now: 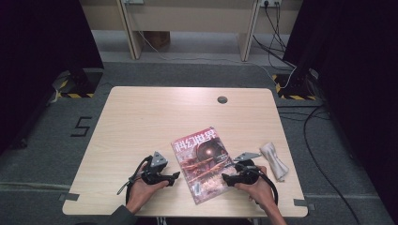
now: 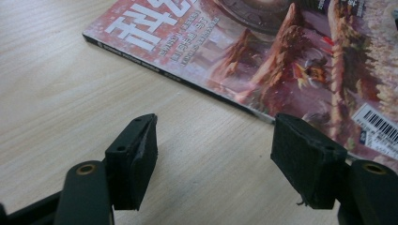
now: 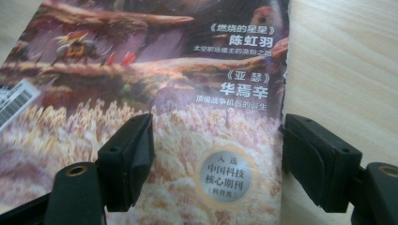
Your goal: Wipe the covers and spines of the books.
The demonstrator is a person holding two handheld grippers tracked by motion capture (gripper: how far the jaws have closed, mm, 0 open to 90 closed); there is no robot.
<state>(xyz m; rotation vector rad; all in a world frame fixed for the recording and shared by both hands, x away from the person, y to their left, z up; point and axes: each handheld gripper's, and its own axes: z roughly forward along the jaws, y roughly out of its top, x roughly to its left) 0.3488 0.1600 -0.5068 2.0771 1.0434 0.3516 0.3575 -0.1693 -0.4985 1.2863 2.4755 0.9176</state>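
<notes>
A thin glossy magazine (image 1: 203, 163) with a reddish science-fiction cover lies flat on the pale wooden worktop (image 1: 141, 122), near the front edge and a little right of centre, turned askew. The left hand-held gripper (image 1: 176, 176) sits just left of the magazine's spine, jaws spread and nothing between them but bare wood in the left gripper view. The right hand-held gripper (image 1: 225, 178) hovers at the magazine's right edge, jaws released and straddling the lower right corner of the cover in the right gripper view, one pad (image 3: 129, 154) over the printed field, the other at the ragged edge.

The likely trouble is the thinness of the magazine: lying flush on the wood, its edge gives the pads little to catch, so a closing grip may slide over the slick cover or pinch just the top sheet and crease or tear it, all the more since that edge already looks frayed. A one-sided push could also spin it toward the crumpled beige cloth (image 1: 274, 159) at the right, or over the near edge.
</notes>
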